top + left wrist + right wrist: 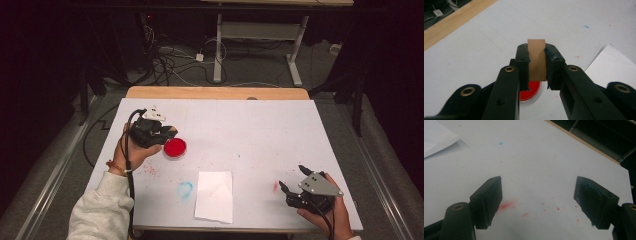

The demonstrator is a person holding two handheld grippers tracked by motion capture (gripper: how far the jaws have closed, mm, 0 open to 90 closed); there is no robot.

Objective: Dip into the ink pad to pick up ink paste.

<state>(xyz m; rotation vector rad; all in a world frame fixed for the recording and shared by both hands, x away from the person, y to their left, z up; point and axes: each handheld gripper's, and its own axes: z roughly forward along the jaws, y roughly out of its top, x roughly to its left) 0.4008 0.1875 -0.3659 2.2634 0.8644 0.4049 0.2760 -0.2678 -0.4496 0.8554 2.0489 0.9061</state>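
Though paint-flecked, white tabletop [260, 130], dark room.

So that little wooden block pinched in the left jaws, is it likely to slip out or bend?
Probably neither. The wooden block looks solid and straight-edged, so it should stay stiff. The left gripper presses its jaws flat on two opposite faces, which suggests a steady hold. It is small, so likely light. If dropped, its flat faces make rolling unlikely, though it hangs above the red dish.
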